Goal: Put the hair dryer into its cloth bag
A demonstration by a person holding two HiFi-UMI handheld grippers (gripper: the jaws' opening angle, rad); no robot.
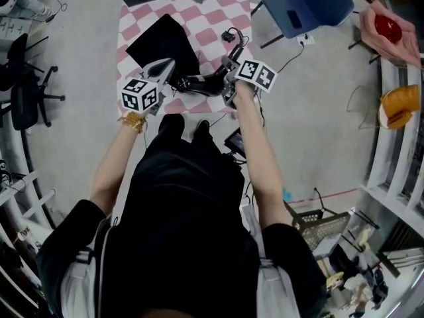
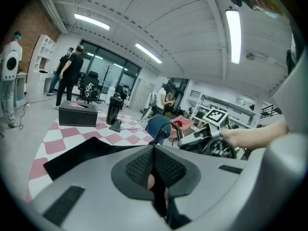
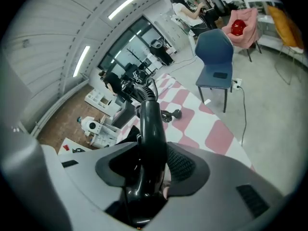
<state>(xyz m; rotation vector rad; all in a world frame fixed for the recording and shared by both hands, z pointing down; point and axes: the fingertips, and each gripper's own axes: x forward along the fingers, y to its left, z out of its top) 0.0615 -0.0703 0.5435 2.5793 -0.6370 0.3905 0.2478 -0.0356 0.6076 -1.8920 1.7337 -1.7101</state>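
Glossy blk hair dryer [image 3: 150,129], flat matte cloth bag [image 1: 162,42], checked mat [image 1: 218,8]

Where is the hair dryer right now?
In the head view, the hair dryer sits clamped in the right gripper, above the pink checkered mat, just right of the black cloth bag that the left gripper pinches.

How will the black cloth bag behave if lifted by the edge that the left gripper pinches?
Probably floppy: the cloth bag lies flat on the checkered mat and folds thin inside the shut left gripper, so it should sag. Likely light: it looks like thin fabric. Its mouth may not stay open alone for the hair dryer.
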